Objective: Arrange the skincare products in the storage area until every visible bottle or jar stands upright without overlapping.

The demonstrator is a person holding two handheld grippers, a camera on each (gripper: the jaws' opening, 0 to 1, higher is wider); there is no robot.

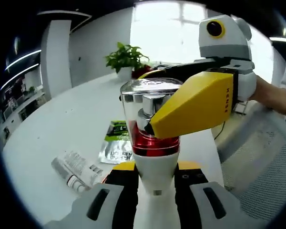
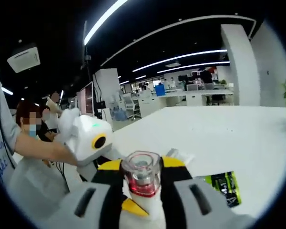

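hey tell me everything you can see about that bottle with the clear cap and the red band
The bottle has a white body narrowing upward, a red translucent band and a thick clear plastic cap over a silver pump top. It stands upright, lifted off the white table. The left gripper holds its white lower body between its jaws, while the right gripper clamps it higher up, one yellow jaw lying across the clear cap in the left gripper view.

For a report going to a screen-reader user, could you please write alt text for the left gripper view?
A white bottle with a clear cap over red stands between the left gripper's fingers, while the right gripper closes its yellow fingers on the cap. Behind, a white table holds a green sachet, a lying white tube and a potted plant.
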